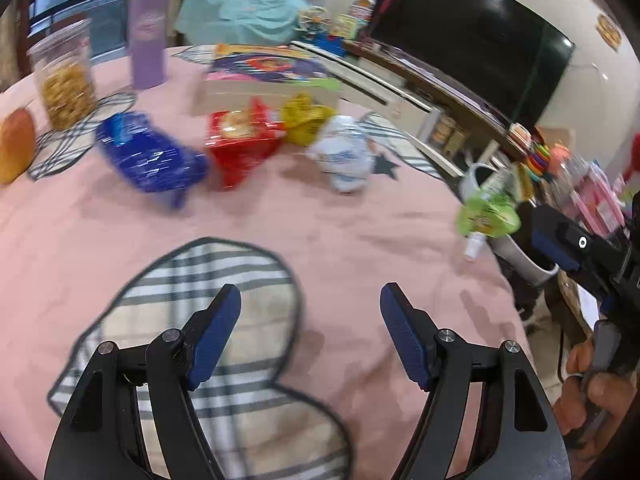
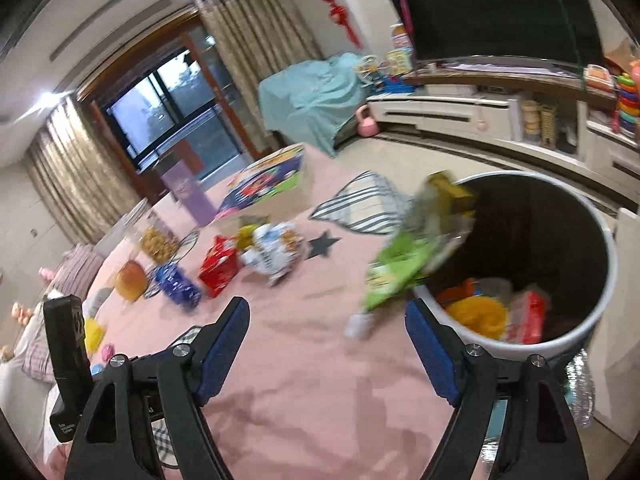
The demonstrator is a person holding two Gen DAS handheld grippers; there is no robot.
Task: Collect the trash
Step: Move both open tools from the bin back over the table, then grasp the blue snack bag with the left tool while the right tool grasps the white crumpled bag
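Observation:
A green wrapper shows blurred at the near rim of the white bin, with nothing holding it. My right gripper is open just behind it, nothing between its pads. The bin holds yellow, red and orange trash. On the pink tablecloth lie a blue wrapper, a red one, a yellow one and a white one. My left gripper hangs open over the cloth, well short of them.
A snack jar, a purple tumbler, an orange bun and a colourful box stand behind the wrappers. The bin stands off the table's right edge. A TV and a low cabinet lie beyond.

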